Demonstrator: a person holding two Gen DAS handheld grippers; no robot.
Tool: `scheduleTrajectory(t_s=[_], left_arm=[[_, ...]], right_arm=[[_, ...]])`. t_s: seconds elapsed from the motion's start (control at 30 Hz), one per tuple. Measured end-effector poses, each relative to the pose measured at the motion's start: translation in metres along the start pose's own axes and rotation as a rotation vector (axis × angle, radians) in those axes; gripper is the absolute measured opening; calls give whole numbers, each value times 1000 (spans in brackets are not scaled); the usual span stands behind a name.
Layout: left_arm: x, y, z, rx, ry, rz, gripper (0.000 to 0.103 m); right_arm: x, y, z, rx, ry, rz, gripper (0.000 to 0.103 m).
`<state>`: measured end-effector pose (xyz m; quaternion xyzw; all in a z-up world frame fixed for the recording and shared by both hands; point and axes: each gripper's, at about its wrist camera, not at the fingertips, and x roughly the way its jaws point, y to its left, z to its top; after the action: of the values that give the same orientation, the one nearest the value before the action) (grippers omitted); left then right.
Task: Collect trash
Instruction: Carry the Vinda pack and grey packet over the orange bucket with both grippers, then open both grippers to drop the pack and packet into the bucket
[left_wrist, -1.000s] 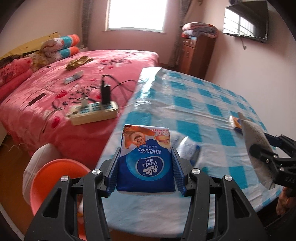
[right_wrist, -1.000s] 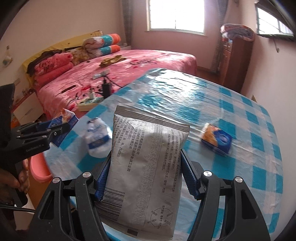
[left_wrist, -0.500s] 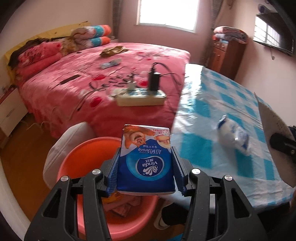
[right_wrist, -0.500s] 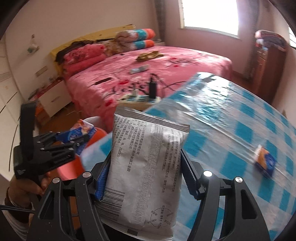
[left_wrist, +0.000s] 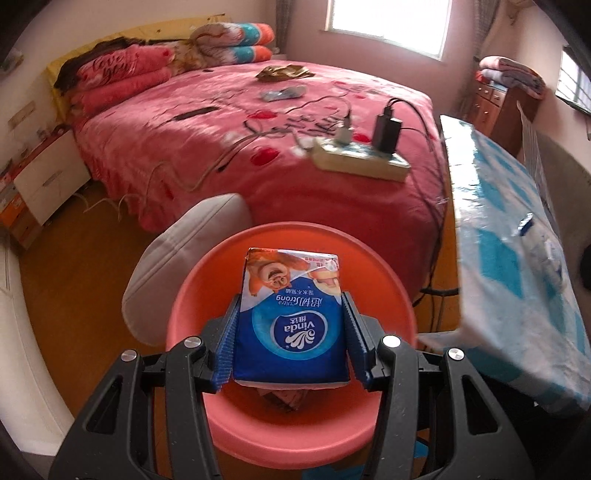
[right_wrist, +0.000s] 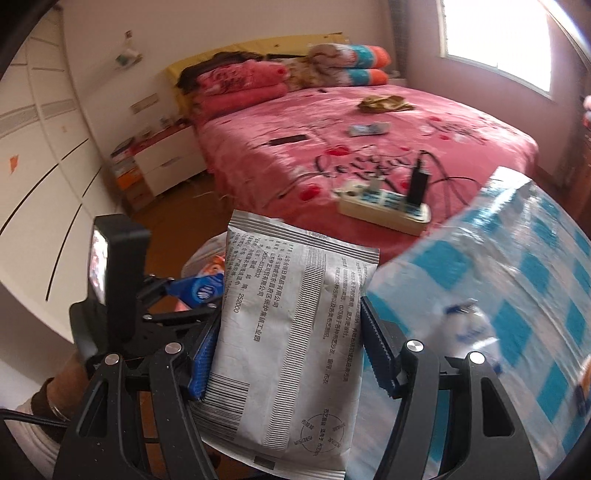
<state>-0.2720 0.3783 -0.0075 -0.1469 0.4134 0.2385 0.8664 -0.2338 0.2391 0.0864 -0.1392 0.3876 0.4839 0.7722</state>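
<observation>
My left gripper (left_wrist: 290, 326) is shut on a blue tissue pack (left_wrist: 291, 325) and holds it right over the orange basin (left_wrist: 373, 269) on the floor. Some wrappers lie in the basin's bottom (left_wrist: 284, 398). My right gripper (right_wrist: 290, 343) is shut on a grey printed pouch (right_wrist: 291, 332), held above the near edge of the checked table (right_wrist: 517, 258). In the right wrist view the left gripper (right_wrist: 177, 295) shows at the left with the tissue pack (right_wrist: 201, 291). A white-and-blue plastic packet (right_wrist: 469, 332) lies on the table.
A pink bed (left_wrist: 258, 122) with a power strip (left_wrist: 360, 160) and cables stands beyond the basin. A white cushion (left_wrist: 184, 258) leans by the basin's left side. The table edge (left_wrist: 480, 295) is close on the right. White drawers (right_wrist: 162, 162) stand by the bed.
Both grippers swung left off the table toward the floor. The left one now hangs over the basin with the tissue pack; the right one followed with the pouch to the table's edge.
</observation>
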Motion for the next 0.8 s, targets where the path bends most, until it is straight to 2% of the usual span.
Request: scheduleTrajectory(t_s=[0.47, 0.8], left_arm=[[23, 35, -15, -72, 55, 37, 52], [33, 37, -20, -84, 73, 43, 52]], right_arm=[[46, 33, 10, -48, 69, 74, 68], [65, 40, 11, -50, 96, 98, 68]])
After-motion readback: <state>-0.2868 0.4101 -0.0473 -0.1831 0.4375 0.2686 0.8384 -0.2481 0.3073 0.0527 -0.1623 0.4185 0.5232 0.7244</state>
